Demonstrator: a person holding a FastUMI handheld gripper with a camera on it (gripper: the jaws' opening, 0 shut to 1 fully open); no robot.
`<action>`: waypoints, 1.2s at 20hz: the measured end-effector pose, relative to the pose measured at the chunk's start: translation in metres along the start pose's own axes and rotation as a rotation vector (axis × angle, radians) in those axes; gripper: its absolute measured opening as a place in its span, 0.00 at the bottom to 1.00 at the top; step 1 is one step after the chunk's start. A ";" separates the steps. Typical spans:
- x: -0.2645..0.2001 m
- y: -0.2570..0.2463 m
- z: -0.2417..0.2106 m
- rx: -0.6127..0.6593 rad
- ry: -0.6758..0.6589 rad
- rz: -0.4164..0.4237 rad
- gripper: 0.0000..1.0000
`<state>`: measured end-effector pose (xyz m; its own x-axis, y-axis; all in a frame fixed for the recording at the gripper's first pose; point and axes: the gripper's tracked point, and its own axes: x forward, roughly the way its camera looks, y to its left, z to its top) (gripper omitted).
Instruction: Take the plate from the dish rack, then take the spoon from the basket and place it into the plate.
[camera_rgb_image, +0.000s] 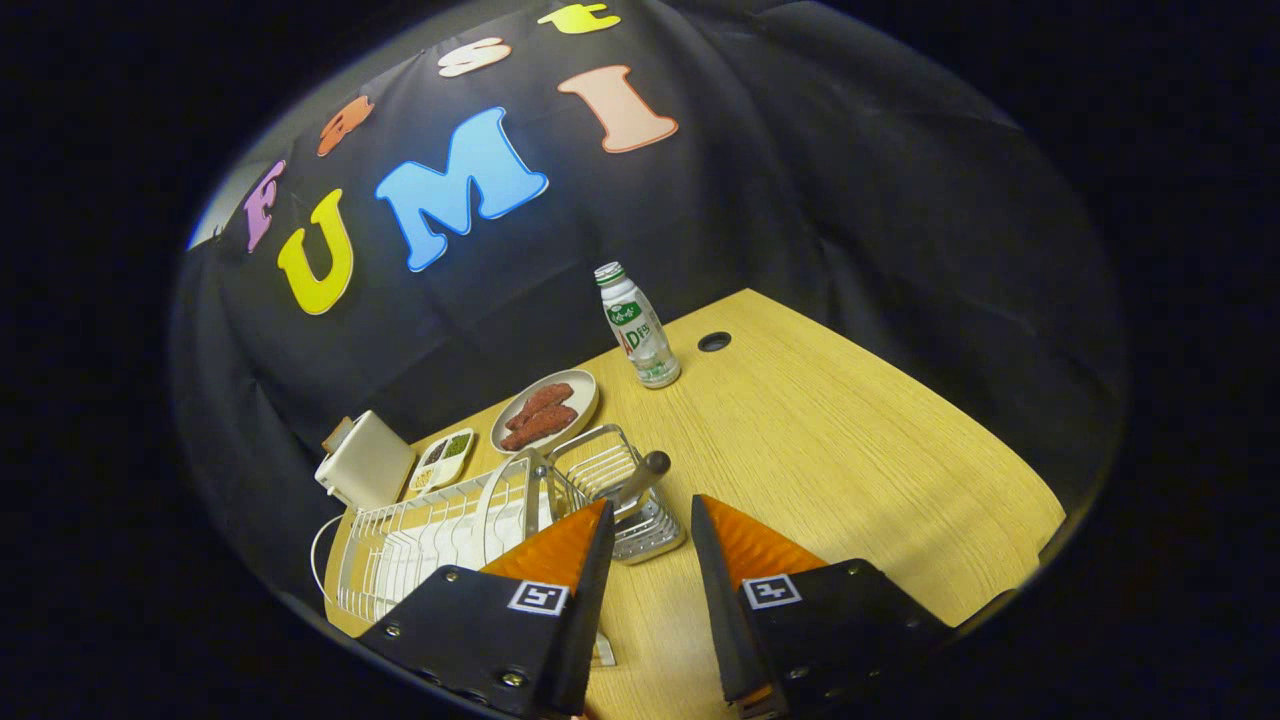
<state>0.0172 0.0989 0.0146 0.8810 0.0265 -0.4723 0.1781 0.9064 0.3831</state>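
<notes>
- Two fingers of your gripper are sitting spread apart, gripping nothing.
- Plate is standing on edge in the dish rack, just ahead of the left finger and partly tucked behind it.
- Spoon is poking handle-up out of the wire basket, right ahead of the gap, leaning toward the right finger.
- So you're probably needing to swing left for the plate first, I'd guess.
- Spoon's bowl is hiding down in the basket, and the plate's lower edge is getting lost among the wires.
</notes>
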 end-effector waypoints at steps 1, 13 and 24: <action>0.009 0.001 0.004 -0.008 -0.033 0.005 0.49; 0.065 0.000 0.036 -0.059 -0.296 0.006 0.24; 0.033 0.041 0.084 -0.124 -0.301 0.098 0.13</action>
<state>0.0906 0.1015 0.0818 0.9844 0.0071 -0.1759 0.0480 0.9506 0.3066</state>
